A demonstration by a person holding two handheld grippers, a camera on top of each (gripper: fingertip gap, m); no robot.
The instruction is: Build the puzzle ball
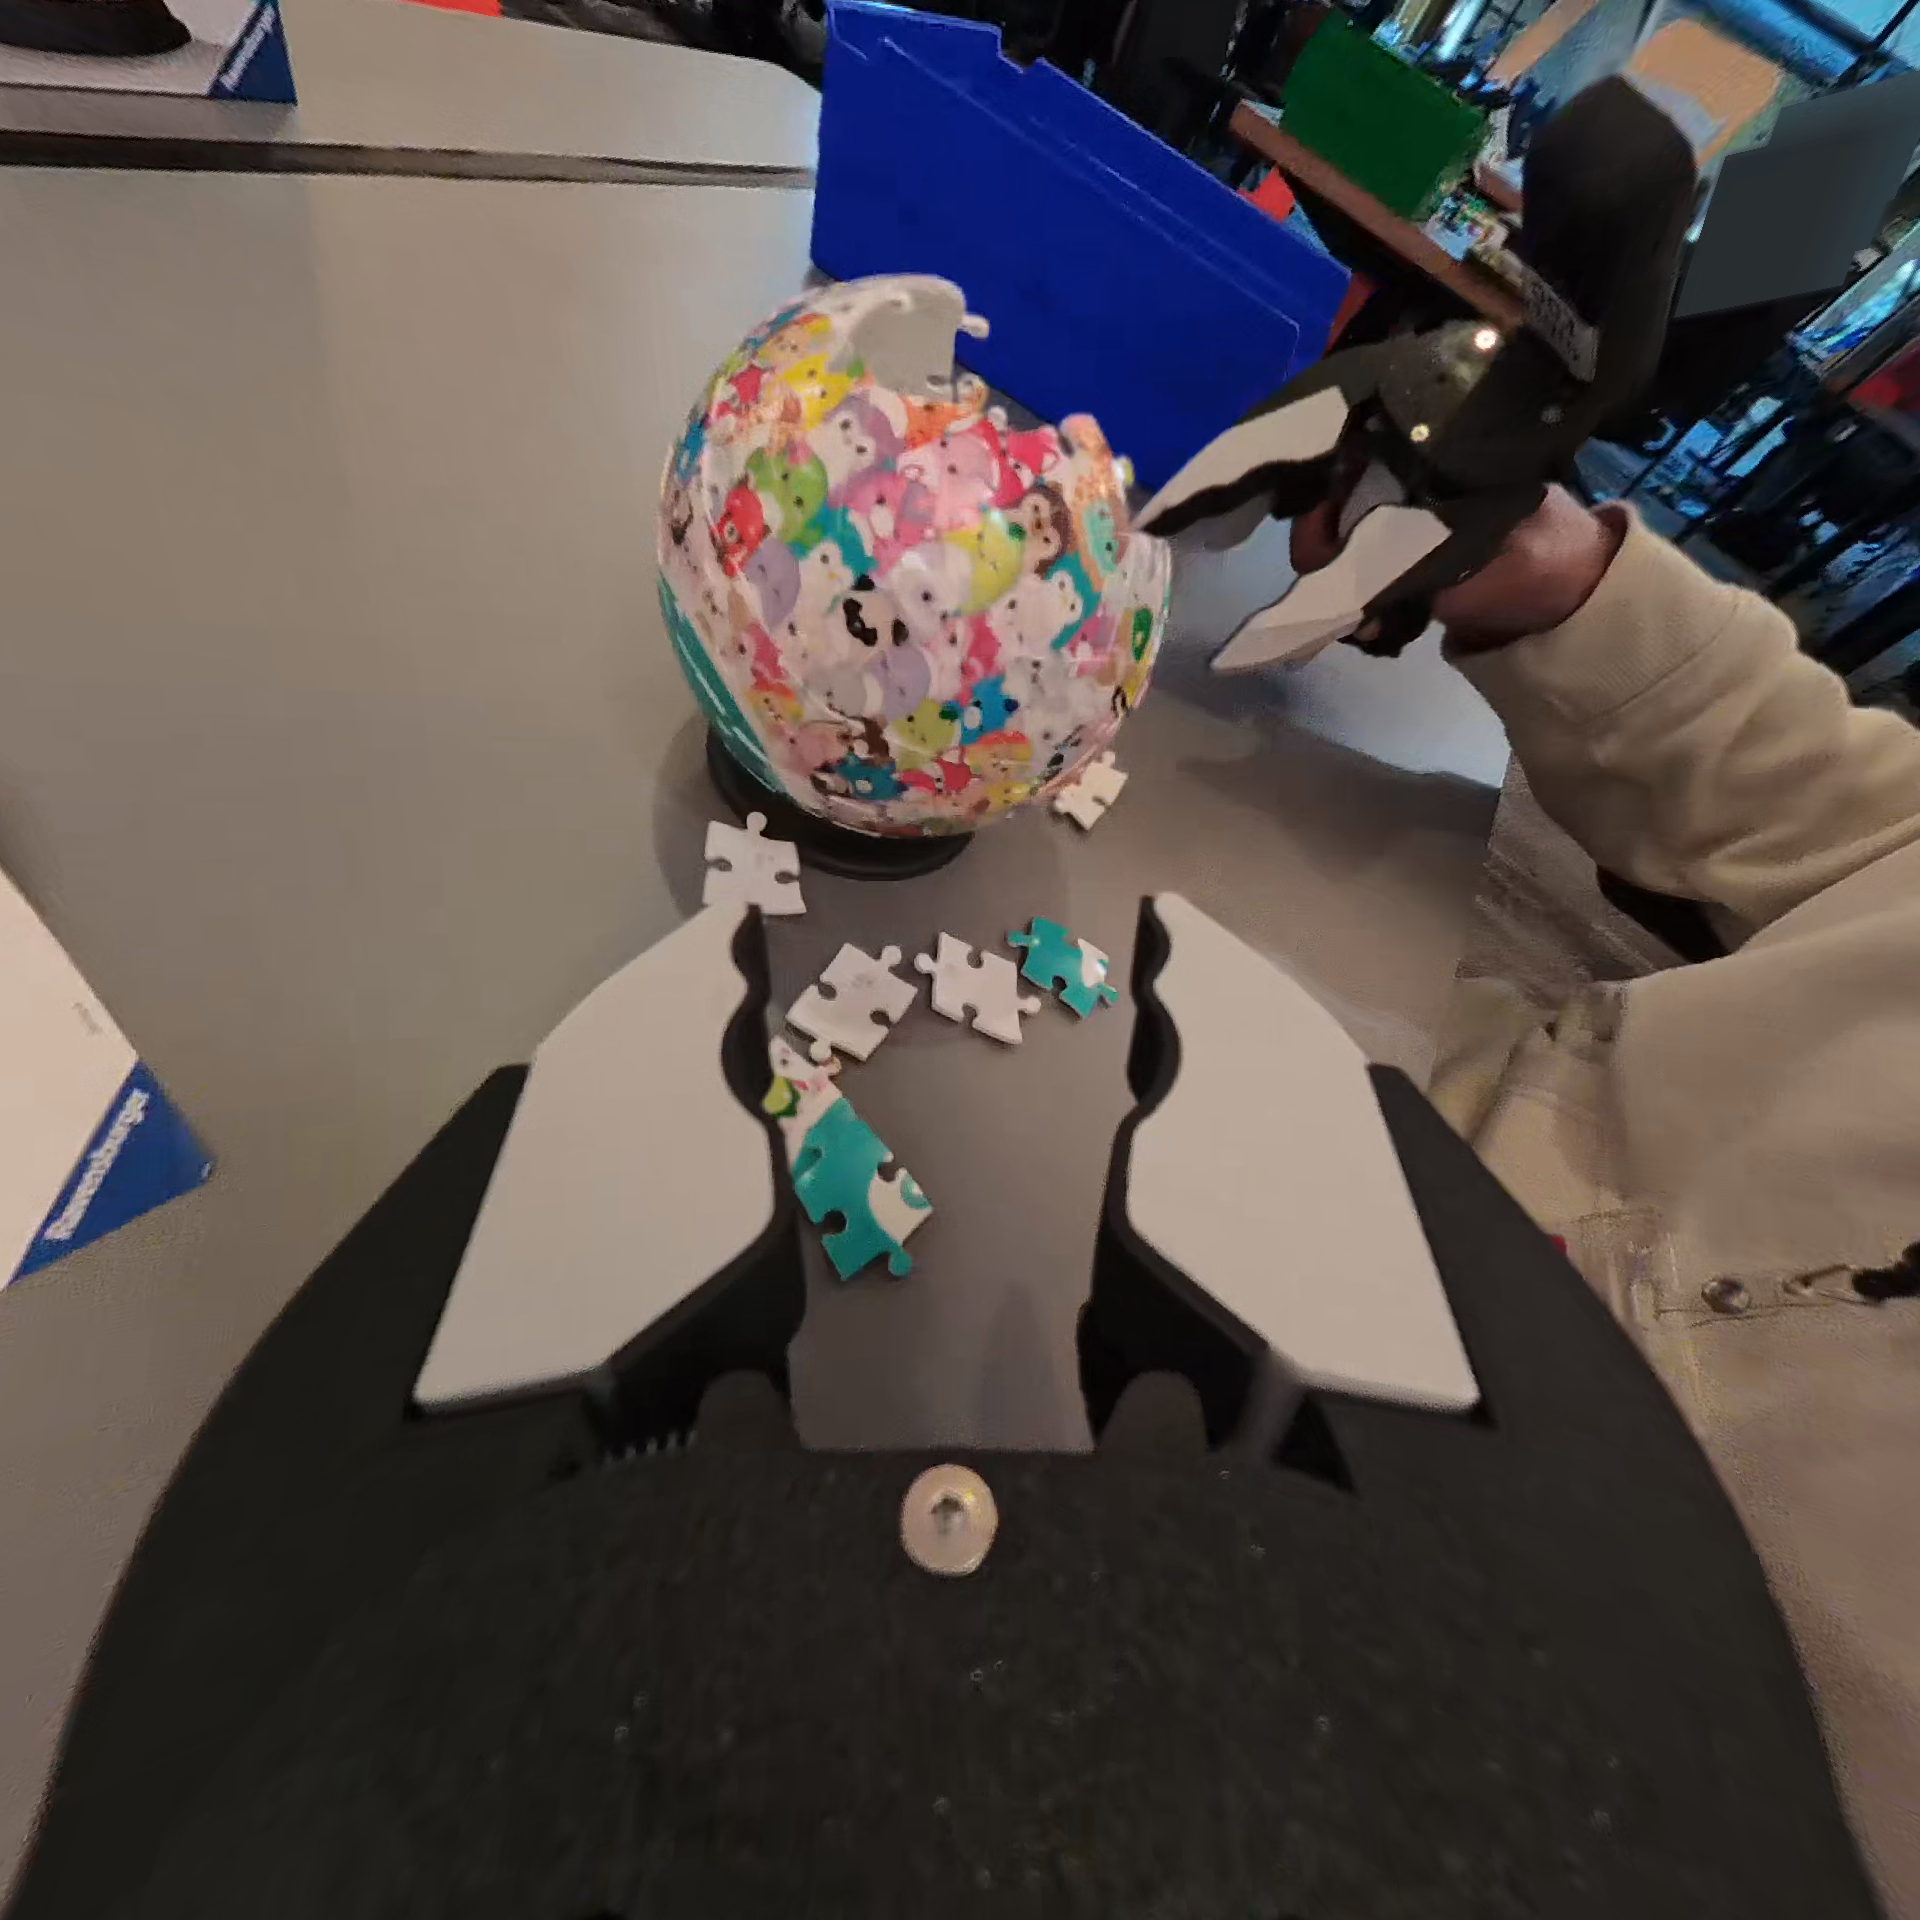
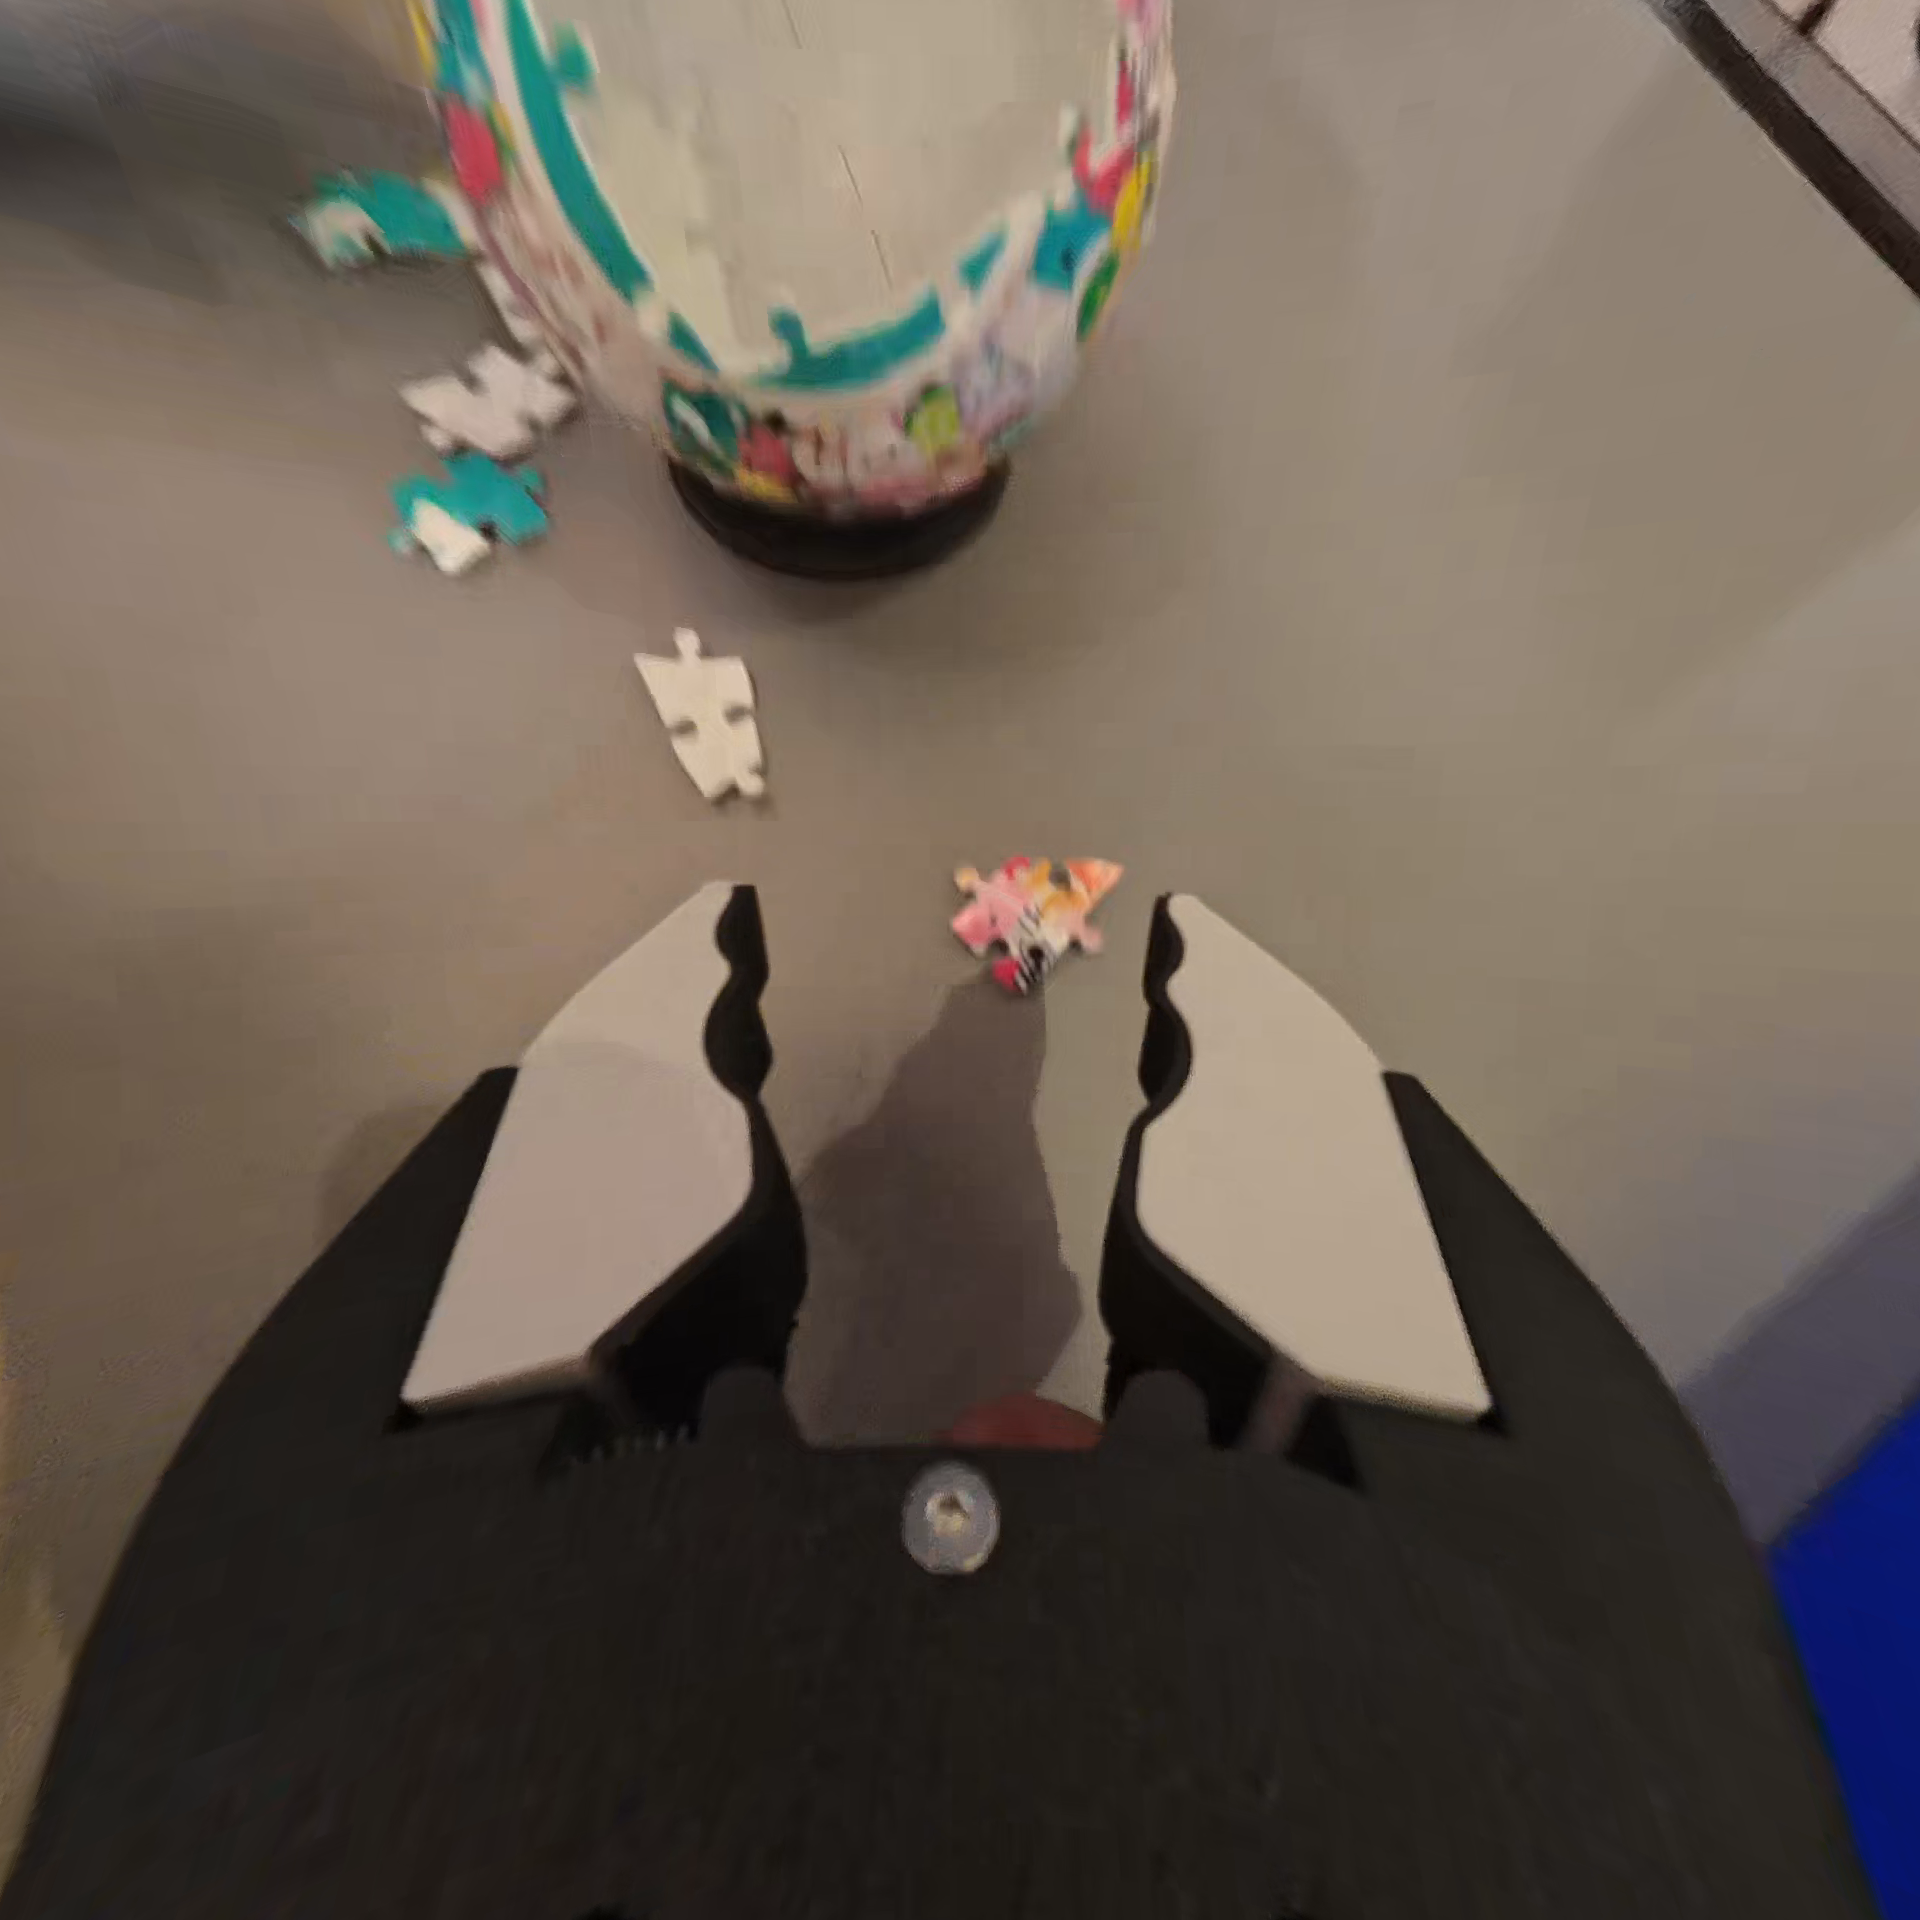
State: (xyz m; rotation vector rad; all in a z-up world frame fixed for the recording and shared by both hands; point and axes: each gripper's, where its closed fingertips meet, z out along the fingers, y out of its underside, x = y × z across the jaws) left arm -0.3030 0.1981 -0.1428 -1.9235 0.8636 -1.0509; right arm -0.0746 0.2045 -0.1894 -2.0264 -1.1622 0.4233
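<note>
Puzzle ball (image 1: pixel 899 561) on stand (image 1: pixel 831 842), jagged-edged gap on top, loose pieces (image 1: pixel 971 985) beside.

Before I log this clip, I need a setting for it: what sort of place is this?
Probably a workshop or lab, not a home. A grey worktable holds the puzzle ball on its stand, a big blue bin sits behind it, and cluttered benches and shelves fill the background.

The ball (image 1: pixel 904 561) is sitting on a stand (image 1: pixel 831 831) on the table (image 1: pixel 364 623), loose pieces (image 1: pixel 862 997) are lying before it, and a bin (image 1: pixel 1049 229) is standing behind.
</note>
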